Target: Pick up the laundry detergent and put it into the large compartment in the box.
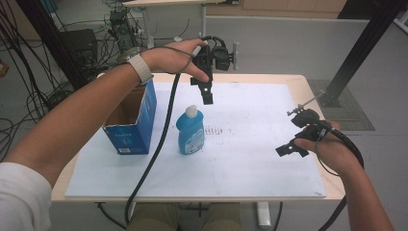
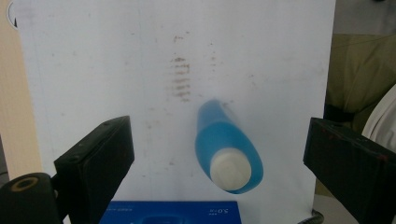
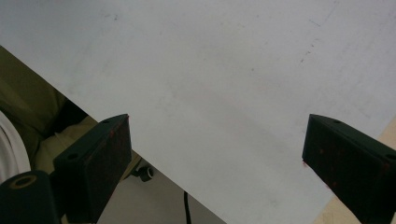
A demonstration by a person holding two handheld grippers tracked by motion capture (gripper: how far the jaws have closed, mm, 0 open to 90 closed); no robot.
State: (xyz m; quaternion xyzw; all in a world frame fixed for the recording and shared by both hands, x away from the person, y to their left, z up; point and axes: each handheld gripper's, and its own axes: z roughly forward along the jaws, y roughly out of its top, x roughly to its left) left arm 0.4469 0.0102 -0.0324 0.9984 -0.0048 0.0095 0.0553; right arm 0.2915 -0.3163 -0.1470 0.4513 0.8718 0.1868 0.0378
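Over the far-left part of the white sheet (image 1: 250, 144), the left gripper (image 1: 207, 94) hangs in the air pointing down, jaws spread wide with nothing between them. Right below it, a bit nearer, stands the blue bottle (image 1: 190, 131) with its white cap (image 2: 229, 170), upright and just right of the open blue box (image 1: 132, 120) (the two look close but not touching, hard to be sure). From the left gripper view the bottle sits between the jaws, lower down and untouched. So this looks like the approach step, lining up for a grab. The next move probably calls for coming straight down and closing on the body below the cap, without bumping the box. Meanwhile the right gripper (image 1: 291, 149) idles near the right edge, jaws spread over bare sheet.
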